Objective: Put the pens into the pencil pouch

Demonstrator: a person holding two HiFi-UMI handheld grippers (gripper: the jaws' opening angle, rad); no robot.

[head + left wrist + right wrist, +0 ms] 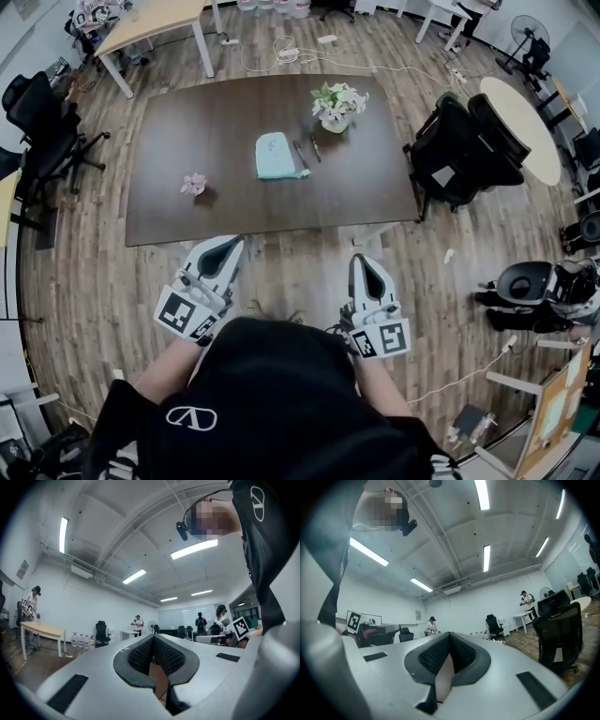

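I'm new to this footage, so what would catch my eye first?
On the dark table sit a pale teal pencil pouch, two pens just right of it, and a vase of flowers beyond. Near the person, the left gripper and right gripper hang shut and empty, short of it.

The left gripper (153, 638) pointed level, its dark ribbed jaws pressed together with nothing between them. Far beyond the tips, to their left, a person (31, 606) stood at a wooden table (44, 630). Nearer the tips' line were water bottles (82, 640) and a black office chair (101, 632). A fan (153, 627) stood straight ahead. The holder's black shirt (265, 550) loomed above right.
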